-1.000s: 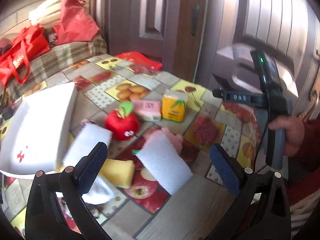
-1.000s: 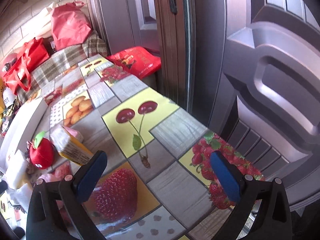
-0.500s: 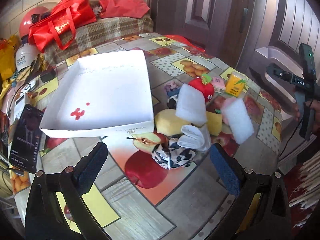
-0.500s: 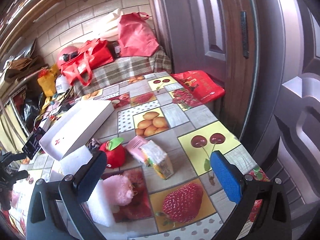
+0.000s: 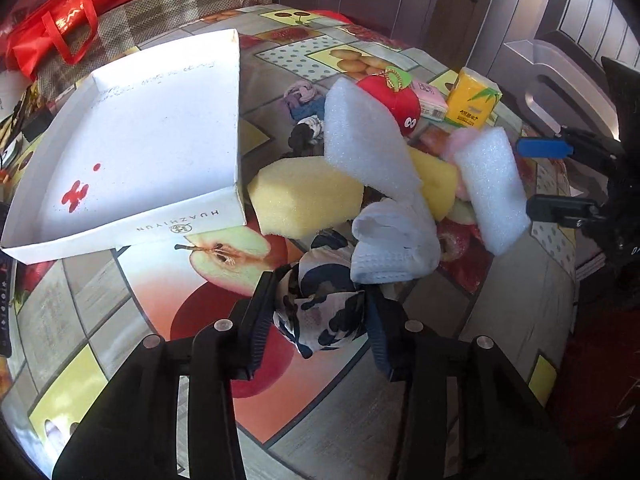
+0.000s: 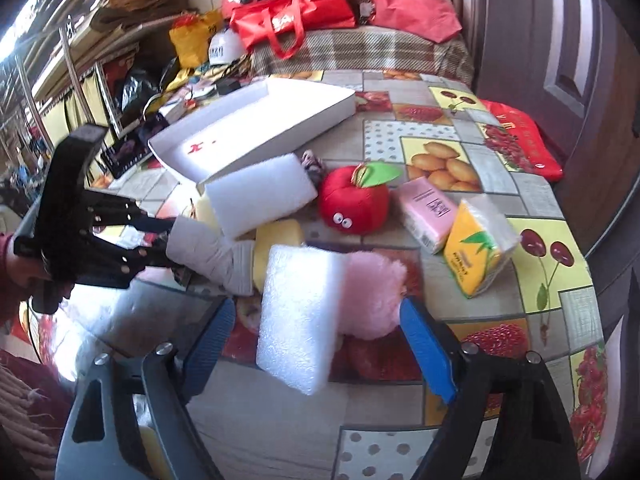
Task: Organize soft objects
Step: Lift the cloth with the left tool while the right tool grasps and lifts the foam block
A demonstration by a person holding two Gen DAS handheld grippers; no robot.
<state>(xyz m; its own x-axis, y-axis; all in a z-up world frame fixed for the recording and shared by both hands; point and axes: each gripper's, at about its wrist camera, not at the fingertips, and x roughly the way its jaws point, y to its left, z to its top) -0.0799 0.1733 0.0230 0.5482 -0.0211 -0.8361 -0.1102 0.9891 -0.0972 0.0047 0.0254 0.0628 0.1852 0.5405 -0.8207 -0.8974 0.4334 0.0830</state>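
Observation:
My left gripper (image 5: 318, 316) is shut on a black-and-white patterned cloth (image 5: 320, 312) at the near edge of the pile. Behind it lie a white sock (image 5: 396, 236), a yellow sponge (image 5: 304, 200), two white foam blocks (image 5: 368, 140) (image 5: 492, 188), a pink fluffy piece (image 6: 372, 288) and a red plush apple (image 5: 396, 100). The white open box (image 5: 132, 140) sits to the left. My right gripper (image 6: 316, 340) is open, its blue fingers on either side of the near foam block (image 6: 298, 316) and the pink fluff.
A yellow tissue pack (image 6: 478, 252) and a pink pack (image 6: 428, 212) lie right of the apple. Knotted fabric bits (image 5: 304, 112) sit by the box. Red bags (image 6: 296, 16) rest on a checked cushion behind. A dark door (image 6: 552, 40) stands right of the table.
The left gripper moved down and forward and shut on the patterned cloth. The right gripper swung in toward the pile and now straddles the foam block and pink fluff.

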